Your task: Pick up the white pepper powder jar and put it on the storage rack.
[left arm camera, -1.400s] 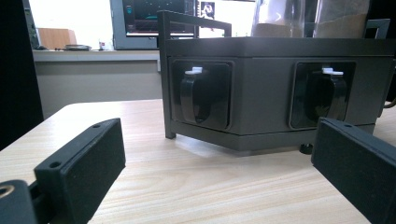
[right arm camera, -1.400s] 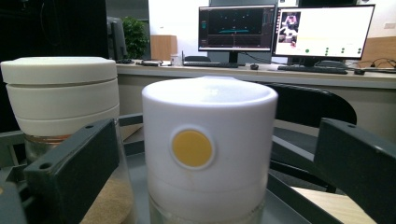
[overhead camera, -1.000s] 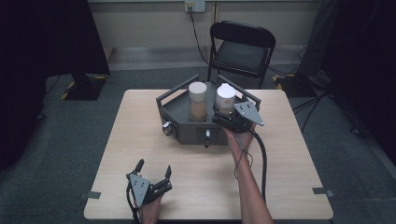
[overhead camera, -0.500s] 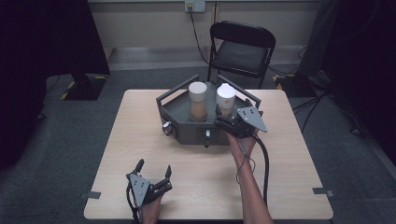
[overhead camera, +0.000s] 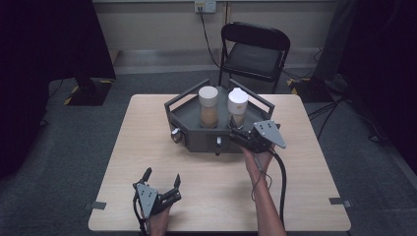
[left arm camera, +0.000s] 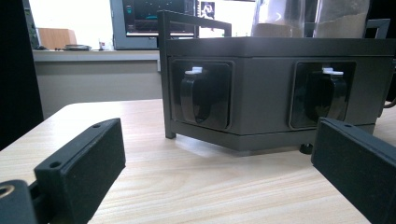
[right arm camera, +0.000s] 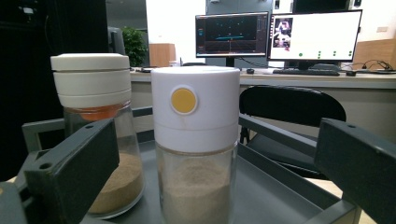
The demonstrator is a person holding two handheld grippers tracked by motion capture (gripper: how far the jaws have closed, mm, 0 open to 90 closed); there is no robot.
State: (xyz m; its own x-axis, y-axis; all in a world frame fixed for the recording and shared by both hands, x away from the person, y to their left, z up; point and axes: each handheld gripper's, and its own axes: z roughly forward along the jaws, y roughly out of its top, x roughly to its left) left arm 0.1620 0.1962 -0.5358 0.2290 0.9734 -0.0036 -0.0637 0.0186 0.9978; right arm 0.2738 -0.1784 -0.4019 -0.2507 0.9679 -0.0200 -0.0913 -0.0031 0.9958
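Nearest the person, at about seven o'clock on the table [overhead camera: 216, 196], the left gripper [overhead camera: 161, 178] rests low with its jaws spread wide and nothing between them; in its own view the two black jaws frame the front wall of the dark tray [left arm camera: 275, 88], with two recessed latches on that wall, well apart from the jaws. It has not shifted over the last second. Farther in, near the tray's front edge at about three o'clock of the table's middle, the right gripper [overhead camera: 235, 132] has drawn back a little toward the person from where it stood a second ago, when it sat closer against the jars. Its jaws stand open and empty, and in the right gripper view they bracket the white-capped jar [right arm camera: 195, 149], which bears a yellow dot on its lid and pale powder inside. That jar stands upright in the tray [overhead camera: 187, 115], just beside the taller-lidded jar [overhead camera: 208, 105] holding darker powder, at about twelve o'clock. The small retreat suggests the hand is lining up its approach rather than gripping; the jar seems not yet grasped. Beyond the table stands a black folding chair [overhead camera: 253, 51].
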